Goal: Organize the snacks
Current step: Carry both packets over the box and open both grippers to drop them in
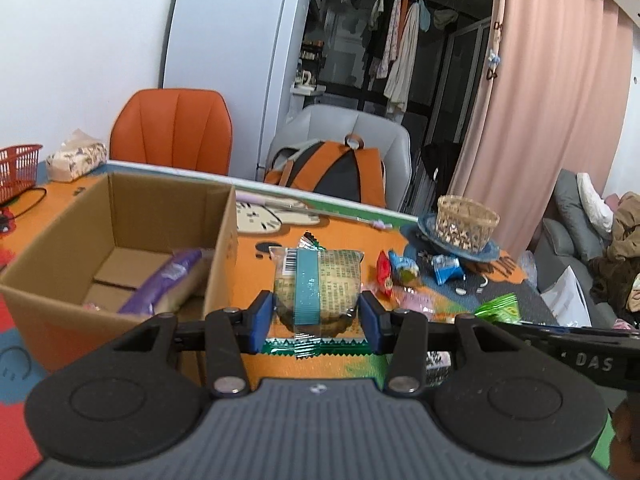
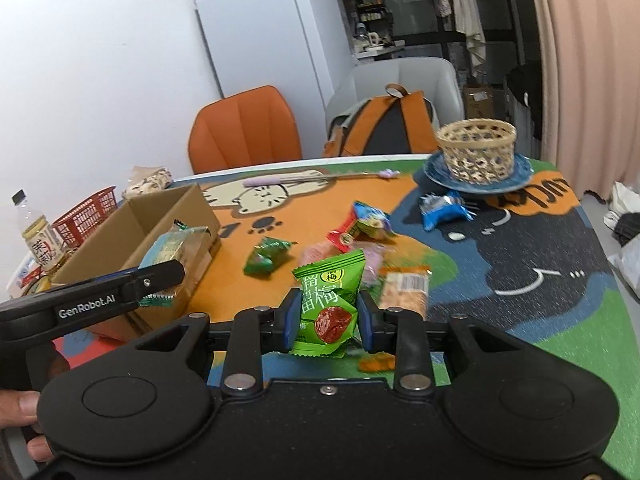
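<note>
L wrist view, L→R. Far left of the tool: red basket (image 1: pixel 18 168) and tissue pack (image 1: pixel 76 160) at the table's back edge. Just left of the left gripper (image 1: pixel 316 316): open cardboard box (image 1: pixel 168 200), a purple packet (image 1: pixel 168 280) lying inside on the box floor. L gripper's blue pads clamped on a biscuit pack (image 1: pixel 318 286), clear wrap w/ teal stripe and green crimped ends, held up off the table mat (image 1: pixel 280 240). Right of and beyond the tool: loose snacks on the mat, a red packet (image 1: pixel 385 274) and blue packets (image 1: pixel 446 270), then a wicker basket (image 1: pixel 466 226) standing on a blue plate (image 1: pixel 424 232). Green wrapper (image 1: pixel 498 308) just right of the pads.

R wrist view, L→R. Far left: drink bottle (image 2: pixel 38 236), red basket, box. The L gripper w/ its biscuit pack shows left of this tool, next to the box's near corner. Ahead-left on the mat: dark green packet (image 2: pixel 266 256). Right gripper (image 2: pixel 326 318): pads squeezed onto a bright green plum-candy packet (image 2: pixel 328 304), packet upright betw. them, clear of the mat. Just right of the pads: orange-ended cracker pack (image 2: pixel 404 290) lying flat. Further ahead: red/blue packet (image 2: pixel 360 226), blue packet (image 2: pixel 442 210), wicker basket on plate at far right. Part of a hand (image 2: pixel 24 420) at bottom-left edge.
</note>
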Demonstrator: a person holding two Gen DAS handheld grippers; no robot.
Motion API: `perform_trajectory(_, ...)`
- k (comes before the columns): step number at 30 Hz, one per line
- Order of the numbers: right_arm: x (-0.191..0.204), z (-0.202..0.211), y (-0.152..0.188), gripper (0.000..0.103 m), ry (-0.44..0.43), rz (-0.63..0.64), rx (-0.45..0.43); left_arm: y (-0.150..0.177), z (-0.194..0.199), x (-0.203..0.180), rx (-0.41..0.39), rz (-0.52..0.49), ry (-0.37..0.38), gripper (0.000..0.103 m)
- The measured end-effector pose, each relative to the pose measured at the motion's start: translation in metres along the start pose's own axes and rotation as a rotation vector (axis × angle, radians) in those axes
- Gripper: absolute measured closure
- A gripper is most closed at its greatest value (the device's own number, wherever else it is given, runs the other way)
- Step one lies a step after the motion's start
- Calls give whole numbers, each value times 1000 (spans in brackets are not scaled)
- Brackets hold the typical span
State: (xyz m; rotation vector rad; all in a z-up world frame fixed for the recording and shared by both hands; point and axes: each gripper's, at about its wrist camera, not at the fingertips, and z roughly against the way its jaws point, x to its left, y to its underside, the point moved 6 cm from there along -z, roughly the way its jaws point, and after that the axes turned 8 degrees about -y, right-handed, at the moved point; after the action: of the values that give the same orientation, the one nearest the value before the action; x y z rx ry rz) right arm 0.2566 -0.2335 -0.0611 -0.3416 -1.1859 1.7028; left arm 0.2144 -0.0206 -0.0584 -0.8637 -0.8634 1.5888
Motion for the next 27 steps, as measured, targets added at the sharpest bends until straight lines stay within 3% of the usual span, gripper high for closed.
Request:
perform_trajectory(10, 36, -9, -28, 73, -96, 39, -24, -20, 10, 19, -44, 31, -32, 58)
perform_trajectory(27, 88, -46, -46, 73, -165, 92, -23, -37, 8, 82, -59, 116, -110, 58)
